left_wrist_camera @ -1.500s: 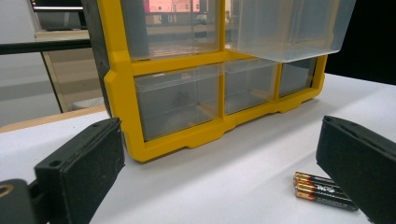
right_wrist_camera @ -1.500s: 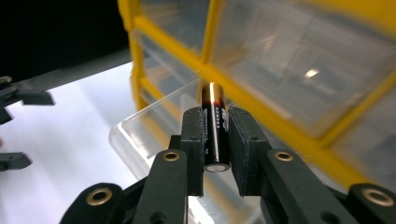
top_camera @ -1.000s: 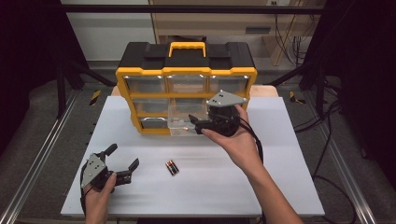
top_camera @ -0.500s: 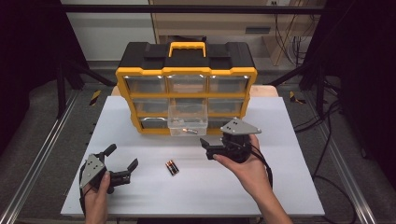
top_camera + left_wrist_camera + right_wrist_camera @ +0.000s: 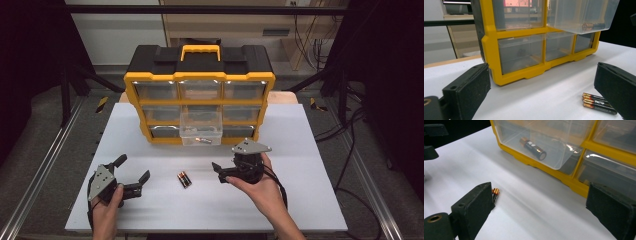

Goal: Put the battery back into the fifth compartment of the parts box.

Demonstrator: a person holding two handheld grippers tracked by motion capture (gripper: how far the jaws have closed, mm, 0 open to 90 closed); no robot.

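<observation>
A yellow and black drawer organizer (image 5: 200, 80) stands at the back of the white table. Its clear middle drawer (image 5: 190, 126) is pulled out, and one battery (image 5: 204, 140) lies inside it (image 5: 533, 145). Two more batteries (image 5: 183, 179) lie side by side on the table in front. My right gripper (image 5: 218, 172) hovers low just right of them, pointing left; its jaws have just been opening and stand open, nothing between them. My left gripper (image 5: 134, 168) rests open at the front left, with the pair (image 5: 599, 103) near its right jaw.
The white table top (image 5: 300, 150) ends in front and side edges, with metal rails and dark floor beyond. Cables (image 5: 345, 145) trail at the right. The other drawers (image 5: 521, 53) of the organizer are pushed in.
My right gripper has come down and back from the open drawer to low over the table, its jaws wider. The left gripper has stayed put.
</observation>
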